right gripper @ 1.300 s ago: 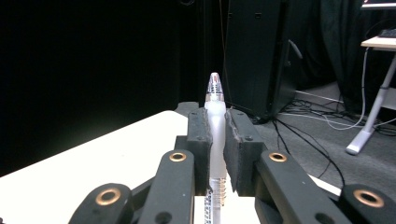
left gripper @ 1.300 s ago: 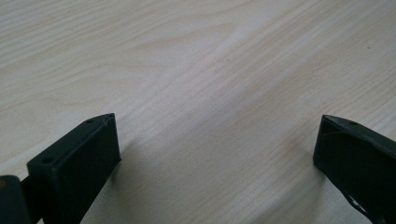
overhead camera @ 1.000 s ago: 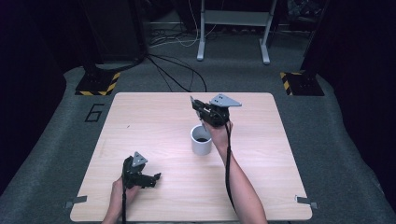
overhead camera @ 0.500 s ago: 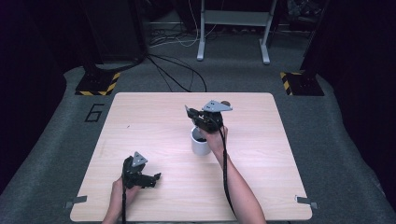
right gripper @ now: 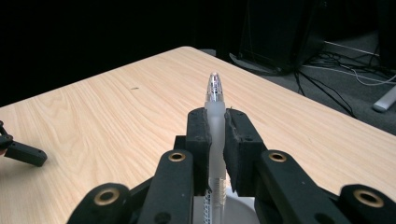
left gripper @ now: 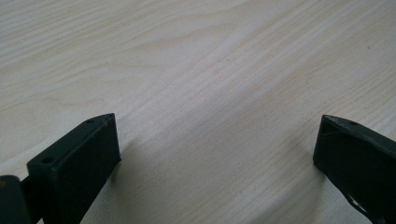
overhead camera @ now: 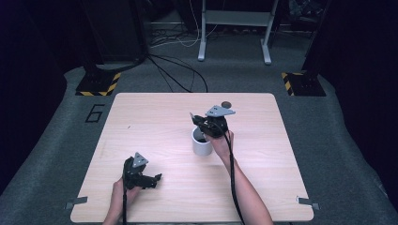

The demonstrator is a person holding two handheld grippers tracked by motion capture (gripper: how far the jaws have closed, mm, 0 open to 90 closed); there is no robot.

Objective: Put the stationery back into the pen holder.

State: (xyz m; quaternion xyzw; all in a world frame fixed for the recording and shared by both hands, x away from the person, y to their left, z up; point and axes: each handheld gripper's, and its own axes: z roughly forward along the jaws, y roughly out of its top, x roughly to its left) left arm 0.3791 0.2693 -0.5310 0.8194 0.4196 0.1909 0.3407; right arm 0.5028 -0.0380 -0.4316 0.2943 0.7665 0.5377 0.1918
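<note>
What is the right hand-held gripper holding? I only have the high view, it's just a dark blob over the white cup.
Observer: A clear pen, clamped between the pads of the right hand-held gripper; its tip sticks out past them.
Operator: Is the pen in the cup yet?
Observer: The right gripper view shows the pen's lower end running down toward the white cup just below the jaws; whether it is inside I cannot tell.
Operator: Left one carrying anything?
Observer: No. In the left gripper view the left hand-held gripper stands wide open with bare wooden table between its jaws.
</note>
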